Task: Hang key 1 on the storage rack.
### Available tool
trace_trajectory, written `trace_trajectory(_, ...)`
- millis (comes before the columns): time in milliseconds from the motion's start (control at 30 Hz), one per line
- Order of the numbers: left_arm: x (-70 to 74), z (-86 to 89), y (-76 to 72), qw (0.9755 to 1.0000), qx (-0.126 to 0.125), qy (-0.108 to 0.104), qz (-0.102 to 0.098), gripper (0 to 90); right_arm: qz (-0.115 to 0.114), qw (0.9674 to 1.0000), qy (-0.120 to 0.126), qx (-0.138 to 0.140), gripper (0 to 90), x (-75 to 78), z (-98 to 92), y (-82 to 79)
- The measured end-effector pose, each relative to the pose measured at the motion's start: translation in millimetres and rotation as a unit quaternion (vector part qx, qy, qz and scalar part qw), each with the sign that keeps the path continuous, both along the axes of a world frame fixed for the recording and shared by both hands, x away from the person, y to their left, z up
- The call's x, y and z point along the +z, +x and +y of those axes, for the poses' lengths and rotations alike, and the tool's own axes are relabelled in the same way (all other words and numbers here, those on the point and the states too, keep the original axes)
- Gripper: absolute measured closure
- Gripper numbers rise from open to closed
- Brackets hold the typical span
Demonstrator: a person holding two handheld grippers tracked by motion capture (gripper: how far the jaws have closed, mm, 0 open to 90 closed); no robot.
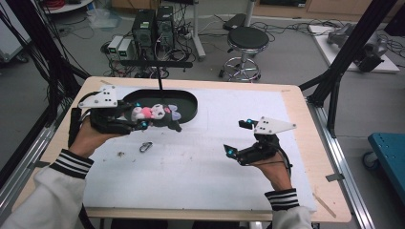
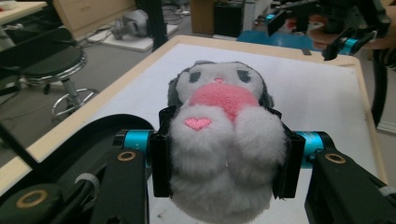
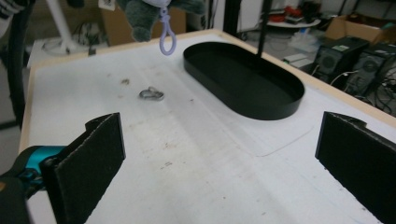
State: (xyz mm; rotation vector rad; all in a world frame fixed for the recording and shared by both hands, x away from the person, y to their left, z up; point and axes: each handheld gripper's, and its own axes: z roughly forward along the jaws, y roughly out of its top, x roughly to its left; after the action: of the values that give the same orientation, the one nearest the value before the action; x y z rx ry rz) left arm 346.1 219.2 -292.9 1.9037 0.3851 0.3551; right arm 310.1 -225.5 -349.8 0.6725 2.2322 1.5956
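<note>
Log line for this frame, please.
left gripper: shut on plush toy, held above table | right gripper: open, nothing between its pads | black tray: holds nothing | metal clip: on mat

Open mat (image 1: 200, 157) between hands; only a carabiner (image 1: 145, 147) intrudes.

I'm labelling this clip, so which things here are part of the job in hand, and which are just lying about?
Part of the job:
- plush toy, clamped in the left gripper
- black oval tray
- right gripper, jaws open, holding nothing

Lying about:
- metal clip on the white mat
- stool and computer towers on the floor
</note>
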Motion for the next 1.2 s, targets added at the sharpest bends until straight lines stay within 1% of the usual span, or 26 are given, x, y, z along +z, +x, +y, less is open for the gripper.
trace_trajectory(133, 2.6, 10.0, 2.6, 0.9997, 0.024, -0.002, -0.001, 52.8, -0.002, 0.9995, 0.006, -0.032, 0.7, -5.4, -15.0, -3.2)
trace_trajectory(167, 3.1, 12.2, 3.2, 0.9996, 0.027, -0.001, -0.001, 52.7, -0.002, 0.9991, 0.014, -0.041, 0.7, -7.4, -20.5, -4.6)
trace_trajectory(200, 3.8, 15.5, 3.9, 0.9994, 0.035, -0.002, -0.003, 52.7, -0.002, 0.9987, 0.019, -0.047, 0.7, -8.6, -23.5, -5.4)
trace_trajectory(300, 5.6, 24.4, 6.4, 0.9986, 0.052, -0.005, -0.004, 52.7, -0.010, 0.9965, 0.030, -0.077, 0.7, -13.7, -36.3, -9.3)
trace_trajectory(367, 6.8, 30.6, 8.4, 0.9979, 0.065, -0.006, -0.002, 52.7, -0.015, 0.9944, 0.038, -0.097, 0.6, -18.1, -44.2, -11.8)
trace_trajectory(400, 7.4, 33.6, 9.7, 0.9975, 0.071, -0.007, -0.003, 52.7, -0.017, 0.9937, 0.042, -0.103, 0.6, -19.7, -46.5, -12.6)
trace_trajectory(500, 10.1, 43.0, 12.8, 0.9960, 0.089, -0.005, -0.004, 52.7, -0.029, 0.9896, 0.055, -0.130, 0.7, -26.6, -56.1, -17.0)
trace_trajectory(567, 11.8, 48.8, 14.7, 0.9948, 0.102, -0.006, -0.004, 52.7, -0.038, 0.9871, 0.064, -0.142, 0.7, -30.7, -61.1, -18.9)
trace_trajectory(633, 13.5, 53.6, 16.2, 0.9937, 0.112, -0.005, -0.006, 52.7, -0.046, 0.9835, 0.075, -0.158, 0.7, -35.2, -66.6, -21.1)
trace_trajectory(667, 14.1, 56.2, 16.9, 0.9930, 0.118, -0.008, -0.007, 52.7, -0.047, 0.9822, 0.079, -0.164, 0.6, -36.8, -68.6, -21.9)
trace_trajectory(700, 14.7, 60.0, 17.9, 0.9918, 0.127, -0.010, -0.007, 52.7, -0.052, 0.9799, 0.083, -0.174, 0.7, -39.0, -70.9, -23.3)
trace_trajectory(733, 14.7, 61.3, 18.1, 0.9914, 0.130, -0.010, -0.006, 52.7, -0.062, 0.9765, 0.088, -0.187, 0.7, -42.1, -74.0, -25.9)
trace_trajectory(767, 14.7, 64.0, 19.0, 0.9904, 0.138, -0.010, -0.005, 52.7, -0.064, 0.9756, 0.089, -0.190, 0.7, -43.1, -74.9, -26.6)
trace_trajectory(800, 14.7, 66.3, 20.2, 0.9889, 0.148, -0.008, -0.005, 52.7, -0.070, 0.9739, 0.094, -0.195, 0.6, -45.4, -77.3, -28.4)
trace_trajectory(833, 15.0, 67.6, 21.1, 0.9883, 0.153, -0.006, -0.003, 52.7, -0.077, 0.9723, 0.099, -0.197, 0.7, -47.8, -79.3, -29.9)
trace_trajectory(867, 15.4, 68.8, 22.3, 0.9875, 0.157, -0.003, -0.003, 52.7, -0.078, 0.9716, 0.102, -0.199, 0.7, -49.3, -80.2, -31.2)
trace_trajectory(900, 15.8, 69.0, 23.0, 0.9871, 0.160, -0.002, -0.004, 52.7, -0.081, 0.9710, 0.100, -0.201, 0.7, -52.0, -81.8, -32.0)
trace_trajectory(933, 16.5, 68.9, 23.8, 0.9865, 0.164, 0.000, -0.006, 52.7, -0.079, 0.9706, 0.102, -0.203, 0.6, -54.0, -82.3, -33.2)
trace_trajectory(967, 17.3, 68.7, 24.8, 0.9859, 0.167, 0.002, -0.008, 52.7, -0.082, 0.9703, 0.100, -0.204, 0.7, -56.5, -83.6, -33.5)
trace_trajectory(1000, 17.8, 68.7, 26.0, 0.9856, 0.169, 0.002, -0.010, 52.7, -0.078, 0.9697, 0.102, -0.208, 0.6, -58.7, -84.2, -34.6)
trace_trajectory(1033, 18.4, 69.2, 27.1, 0.9854, 0.170, 0.002, -0.010, 52.7, -0.082, 0.9695, 0.098, -0.209, 0.7, -60.9, -85.5, -34.7)
trace_trajectory(1067, 18.9, 69.9, 29.0, 0.9849, 0.173, 0.000, -0.009, 52.7, -0.079, 0.9690, 0.099, -0.212, 0.6, -62.3, -86.0, -35.7)
trace_trajectory(1100, 19.1, 70.5, 30.1, 0.9845, 0.175, 0.000, -0.009, 52.7, -0.083, 0.9675, 0.099, -0.217, 0.7, -64.7, -87.1, -36.8)
trace_trajectory(1200, 19.5, 73.4, 33.9, 0.9824, 0.187, 0.004, -0.009, 52.8, -0.086, 0.9651, 0.098, -0.227, 0.7, -70.2, -90.8, -39.5)
